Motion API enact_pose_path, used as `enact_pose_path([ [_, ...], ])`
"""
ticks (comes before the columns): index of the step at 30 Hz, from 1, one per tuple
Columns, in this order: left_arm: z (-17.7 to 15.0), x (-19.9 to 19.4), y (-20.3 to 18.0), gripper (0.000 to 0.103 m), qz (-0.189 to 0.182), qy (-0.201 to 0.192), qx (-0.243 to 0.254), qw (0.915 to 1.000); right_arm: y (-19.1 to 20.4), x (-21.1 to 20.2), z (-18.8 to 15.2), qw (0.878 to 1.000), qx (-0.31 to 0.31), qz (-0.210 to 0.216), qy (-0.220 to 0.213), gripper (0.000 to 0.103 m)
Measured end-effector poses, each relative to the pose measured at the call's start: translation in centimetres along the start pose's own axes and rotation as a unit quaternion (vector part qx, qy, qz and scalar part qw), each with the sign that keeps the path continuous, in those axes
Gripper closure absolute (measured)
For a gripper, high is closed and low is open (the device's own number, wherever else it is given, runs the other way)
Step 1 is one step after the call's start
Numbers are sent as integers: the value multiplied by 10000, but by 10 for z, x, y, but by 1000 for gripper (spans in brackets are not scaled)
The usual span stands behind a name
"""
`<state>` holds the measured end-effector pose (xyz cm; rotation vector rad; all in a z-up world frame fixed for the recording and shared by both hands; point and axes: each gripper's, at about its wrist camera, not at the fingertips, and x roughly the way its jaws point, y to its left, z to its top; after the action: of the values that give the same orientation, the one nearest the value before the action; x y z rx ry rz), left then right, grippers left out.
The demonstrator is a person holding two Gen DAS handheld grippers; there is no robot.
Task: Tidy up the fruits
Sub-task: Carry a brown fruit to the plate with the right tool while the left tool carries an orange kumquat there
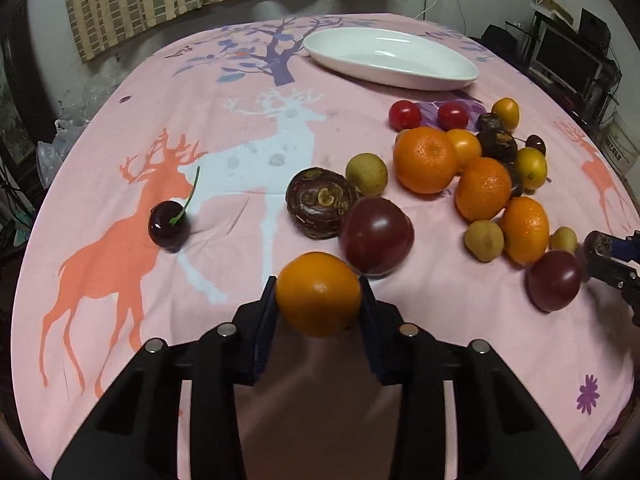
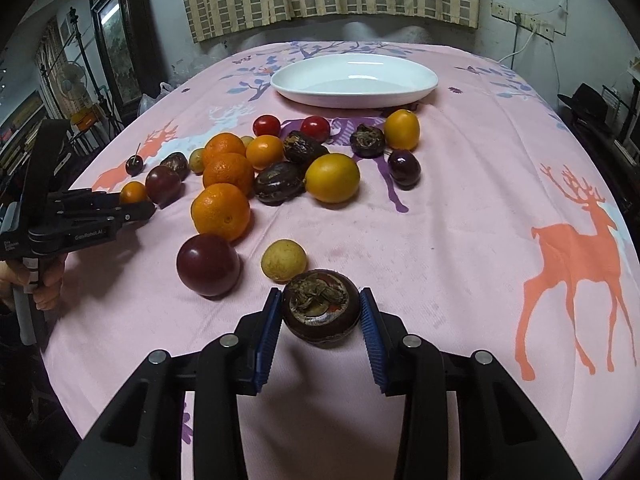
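1. The left gripper [image 1: 319,294] is clamped on a small orange fruit [image 1: 319,294]: round, smooth-skinned, evenly deep orange, with a pad pressed on each side of it.
2. That fruit sits on the near side of the pile, far from the white oval dish [image 1: 390,58], with a dark red-purple plum [image 1: 376,234] just behind it and a brown water chestnut [image 1: 320,202] beyond that.
3. The right gripper [image 2: 321,308] has its blue ribbed pads closed against a water chestnut [image 2: 321,308]: squat, dark maroon, glossy, with a dry, flaky brown crown on top.
4. This chestnut is also on the side of the pile farthest from the dish, with a yellow-green fruit [image 2: 284,260] touching or just behind it and a plum [image 2: 208,265] nearby.
5. Between these and the dish lie oranges [image 2: 221,211], yellow fruits [image 2: 332,178], two red tomatoes [image 2: 315,128] and more chestnuts on the pink deer-print cloth [image 2: 460,220].
6. A dark cherry [image 1: 169,224] with a green stem lies apart from the pile.
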<state>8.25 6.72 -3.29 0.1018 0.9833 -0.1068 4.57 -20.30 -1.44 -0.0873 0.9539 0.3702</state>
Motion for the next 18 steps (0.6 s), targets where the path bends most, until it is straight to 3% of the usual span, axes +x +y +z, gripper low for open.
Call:
enact_pose_path([
  [2, 1, -3, -3, 66, 25, -43, 70, 10000, 0, -2, 6, 10000, 9, 26, -72, 64],
  [5, 10, -25, -9, 66, -229, -312, 226, 9990, -4, -14, 25, 9993, 56, 61, -354, 64],
  [10, 65, -51, -15, 66, -573, -798, -46, 9952, -10, -24, 77, 9946, 83, -72, -1027, 63],
  [14, 124, -34, -26, 66, -483, -1029, -362, 9929, -19, -4, 132, 9868, 149, -430, -1556, 63],
  [18, 173, 9, -34, 66, -418, -845, -633, 9935, -27, 40, 175, 9899, 229, -505, -1307, 63],
])
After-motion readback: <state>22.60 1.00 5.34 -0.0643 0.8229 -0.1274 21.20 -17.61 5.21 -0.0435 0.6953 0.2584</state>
